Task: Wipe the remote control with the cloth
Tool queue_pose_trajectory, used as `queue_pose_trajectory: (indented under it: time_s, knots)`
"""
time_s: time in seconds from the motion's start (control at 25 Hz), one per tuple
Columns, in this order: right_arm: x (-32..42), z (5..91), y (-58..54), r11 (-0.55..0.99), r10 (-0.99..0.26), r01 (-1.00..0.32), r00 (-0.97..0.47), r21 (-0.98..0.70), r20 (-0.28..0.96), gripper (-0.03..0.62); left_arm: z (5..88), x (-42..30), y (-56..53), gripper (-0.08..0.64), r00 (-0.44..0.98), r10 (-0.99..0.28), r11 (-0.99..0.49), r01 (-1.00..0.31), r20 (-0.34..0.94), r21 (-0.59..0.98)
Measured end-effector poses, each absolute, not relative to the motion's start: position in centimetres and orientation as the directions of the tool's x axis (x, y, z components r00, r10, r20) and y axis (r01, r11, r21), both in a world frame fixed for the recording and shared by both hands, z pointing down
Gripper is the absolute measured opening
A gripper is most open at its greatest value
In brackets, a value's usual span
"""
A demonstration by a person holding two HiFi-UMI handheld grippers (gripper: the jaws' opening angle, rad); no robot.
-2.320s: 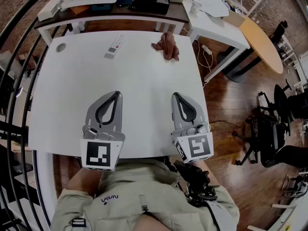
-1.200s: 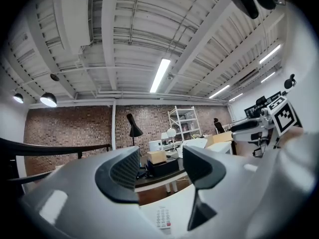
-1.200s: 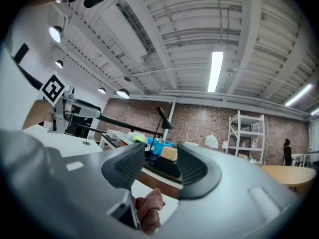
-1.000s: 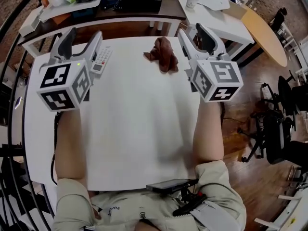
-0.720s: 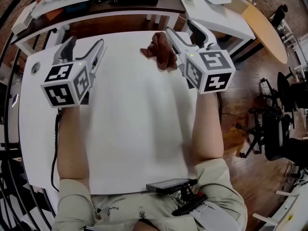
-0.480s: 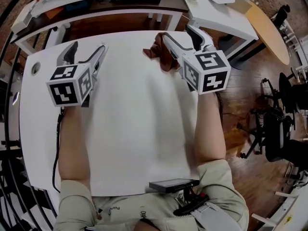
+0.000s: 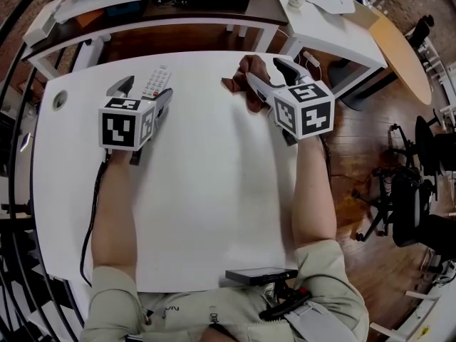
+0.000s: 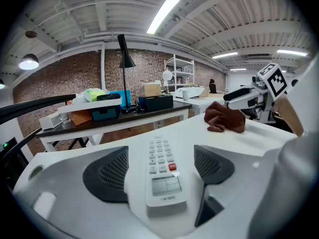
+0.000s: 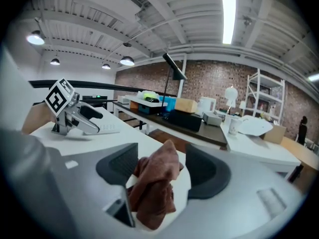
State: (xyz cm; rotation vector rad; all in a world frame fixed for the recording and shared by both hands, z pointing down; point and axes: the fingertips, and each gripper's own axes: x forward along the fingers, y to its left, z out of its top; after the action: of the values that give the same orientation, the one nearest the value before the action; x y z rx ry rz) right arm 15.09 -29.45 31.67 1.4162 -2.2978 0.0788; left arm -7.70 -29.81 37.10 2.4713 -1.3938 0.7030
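A white remote control lies on the white table near its far edge. My left gripper has come down over its near end. Its jaws have just been opening and stand open, one on each side of the remote, not pressing it. The crumpled brown cloth lies to the right of it. My right gripper straddles the cloth with its jaws open after they widened. The cloth rises between the pads and is not squeezed.
A dark side table with a tray, boxes and a lamp stands just behind the far edge. A second white table and a round wooden one are at the right. A grommet hole is at the table's left.
Both grippers have come down from above the table to its surface and tipped forward. The left one now frames the remote, the right one the cloth, both with wider jaws.
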Motion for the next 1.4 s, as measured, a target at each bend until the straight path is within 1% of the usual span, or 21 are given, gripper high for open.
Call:
queue_pose_trajectory:
  time_s: [0.28, 0.32, 0.4, 0.68, 0.84, 0.92, 1.04, 1.08, 1.2, 1.4]
  knots:
    - [15.3, 33.8, -29.9, 0.489, -0.805, -0.862, -0.387, 0.133, 0.449, 0.308, 38.8, -7.5, -30.8, 0.407, 0.422, -0.697, -0.54, -0.841, 0.58, -0.037]
    - [15.3, 34.1, -29.9, 0.495, -0.798, -0.859, -0.389, 0.132, 0.461, 0.309, 38.9, -7.6, -30.9, 0.392, 0.414, -0.689, -0.538, -0.842, 0.595, -0.038]
    - [15.2, 34.7, -29.9, 0.508, -0.782, -0.851, -0.389, 0.136, 0.486, 0.324, 39.0, -7.8, -30.9, 0.331, 0.395, -0.675, -0.541, -0.839, 0.623, -0.055]
    - [14.8, 36.8, -29.8, 0.524, -0.752, -0.839, -0.375, 0.145, 0.542, 0.325, 39.3, -7.7, -30.8, 0.31, 0.411, -0.635, -0.568, -0.822, 0.654, -0.035]
    - [14.8, 37.5, -29.8, 0.523, -0.744, -0.839, -0.367, 0.147, 0.558, 0.324, 39.3, -7.4, -30.6, 0.268, 0.422, -0.621, -0.587, -0.809, 0.66, -0.035]
    - [14.9, 37.8, -29.8, 0.514, -0.747, -0.846, -0.358, 0.144, 0.56, 0.295, 39.3, -7.5, -30.6, 0.259, 0.421, -0.623, -0.587, -0.809, 0.66, -0.038]
    - [15.2, 37.8, -29.9, 0.501, -0.753, -0.854, -0.35, 0.14, 0.558, 0.207, 39.2, -7.7, -30.6, 0.252, 0.413, -0.633, -0.58, -0.814, 0.654, -0.047]
    - [15.2, 37.8, -29.9, 0.501, -0.753, -0.854, -0.351, 0.139, 0.557, 0.187, 39.2, -7.7, -30.6, 0.25, 0.41, -0.639, -0.577, -0.815, 0.651, -0.052]
    - [15.1, 37.8, -29.8, 0.506, -0.75, -0.851, -0.354, 0.139, 0.558, 0.16, 39.0, -7.9, -30.7, 0.247, 0.401, -0.656, -0.567, -0.821, 0.639, -0.067]
    - [14.9, 37.4, -29.8, 0.506, -0.763, -0.85, -0.36, 0.15, 0.537, 0.138, 39.0, -8.0, -30.7, 0.245, 0.392, -0.677, -0.558, -0.825, 0.623, -0.087]
